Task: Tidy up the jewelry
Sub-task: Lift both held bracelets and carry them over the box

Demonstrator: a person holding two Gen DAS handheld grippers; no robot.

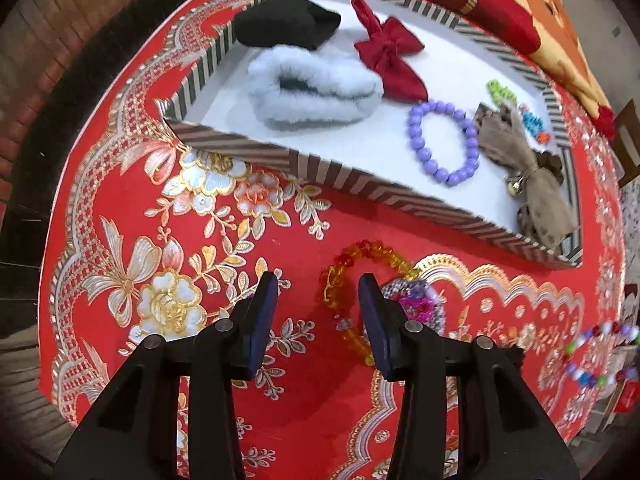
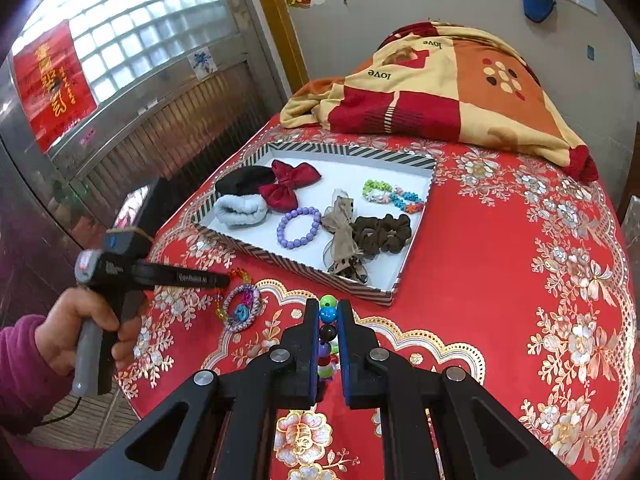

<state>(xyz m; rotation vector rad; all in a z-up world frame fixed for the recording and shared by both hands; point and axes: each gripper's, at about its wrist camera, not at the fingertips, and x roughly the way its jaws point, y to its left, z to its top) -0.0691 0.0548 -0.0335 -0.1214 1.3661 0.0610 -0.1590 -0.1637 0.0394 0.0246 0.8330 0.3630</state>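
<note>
Round table w/ glossy red cloth (image 2: 500,264), gold-and-white embroidered flowers, scalloped border. Folded patchwork blanket (image 2: 440,92), soft cotton look, at far edge. Shallow rectangular tray (image 2: 352,151), striped card walls, flat white floor, sits mid-table. Inside: fluffy pale-blue scrunchie (image 1: 312,92), black velvety one (image 1: 286,26), satin red bow (image 1: 390,56), gauzy tan bow (image 1: 516,148), crinkled brown scrunchie (image 2: 382,234), round lilac bead bracelet (image 1: 442,142), small multicolour bead bracelet (image 2: 394,196). On cloth just in front of tray: amber faceted-bead bracelet (image 1: 340,280), touching a woven sparkly one (image 2: 242,308). Left gripper (image 1: 318,296) pads apart, nothing between, above amber beads. Right gripper (image 2: 328,312) clamped on a glossy mixed-bead bracelet (image 2: 328,322).
</note>
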